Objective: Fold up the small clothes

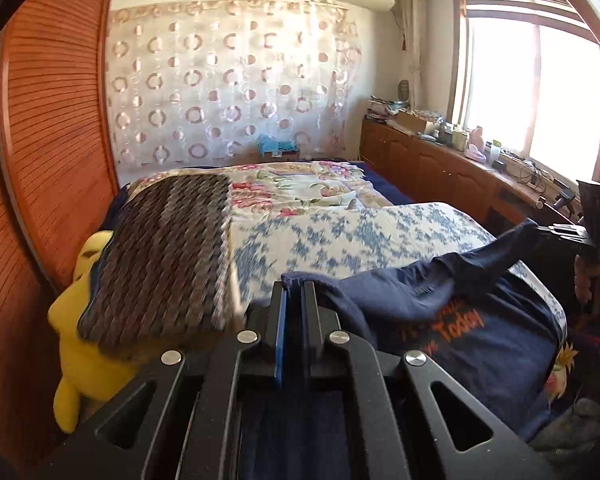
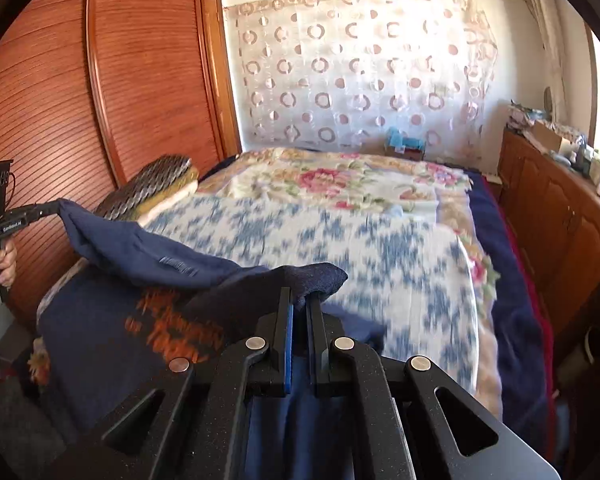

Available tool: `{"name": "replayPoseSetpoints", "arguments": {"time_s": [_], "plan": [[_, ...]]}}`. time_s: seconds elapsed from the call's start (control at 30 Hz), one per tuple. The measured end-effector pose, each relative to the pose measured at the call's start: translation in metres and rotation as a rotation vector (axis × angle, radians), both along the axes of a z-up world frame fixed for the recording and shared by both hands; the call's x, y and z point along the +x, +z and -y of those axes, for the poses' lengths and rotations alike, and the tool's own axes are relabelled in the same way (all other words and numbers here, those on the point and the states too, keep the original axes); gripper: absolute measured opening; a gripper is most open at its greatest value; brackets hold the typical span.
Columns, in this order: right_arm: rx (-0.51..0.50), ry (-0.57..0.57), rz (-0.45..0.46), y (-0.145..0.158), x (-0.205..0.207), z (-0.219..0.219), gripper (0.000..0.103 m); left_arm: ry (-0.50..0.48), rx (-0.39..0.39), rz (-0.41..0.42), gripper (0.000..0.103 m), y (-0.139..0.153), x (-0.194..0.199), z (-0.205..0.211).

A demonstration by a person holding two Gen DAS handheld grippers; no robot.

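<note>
A navy T-shirt [image 1: 480,344] with orange print lies on the near part of the bed, its upper edge lifted between both grippers. My left gripper [image 1: 295,290] is shut on one end of that edge. At the far right of the left wrist view, my right gripper [image 1: 560,233] holds the other end, pulled up into a peak. In the right wrist view the right gripper [image 2: 300,300] is shut on a bunched fold of the T-shirt [image 2: 112,320]. The left gripper [image 2: 46,210] pinches the far corner at the left edge, with a hand [image 2: 2,264] on its handle.
The bed carries a blue-and-white quilt [image 2: 360,248] and, further back, a floral blanket [image 2: 340,178]. A brown woven cushion [image 1: 168,252] and a yellow plush toy [image 1: 76,344] lie on the bed's left side by the wooden wardrobe [image 2: 140,80]. A cluttered wooden cabinet [image 1: 440,160] runs under the window.
</note>
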State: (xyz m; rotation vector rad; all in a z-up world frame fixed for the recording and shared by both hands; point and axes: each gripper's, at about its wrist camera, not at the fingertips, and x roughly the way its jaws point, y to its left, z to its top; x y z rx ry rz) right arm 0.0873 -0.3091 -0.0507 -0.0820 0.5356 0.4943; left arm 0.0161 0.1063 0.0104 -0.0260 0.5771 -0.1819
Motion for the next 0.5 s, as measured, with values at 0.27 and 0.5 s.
{"name": "replayPoseSetpoints", "arguments": {"time_s": [0.27, 0.5], "plan": [[0.036, -0.013, 0.029, 0.026, -0.077, 0.025, 0.005, 0.030, -0.037, 0.023, 0.007, 0.007, -0.049, -0.016], [-0.038, -0.034, -0.028, 0.014, -0.111, 0.023, 0.005, 0.019, -0.021, -0.038, 0.007, -0.019, -0.069, -0.017]]}}
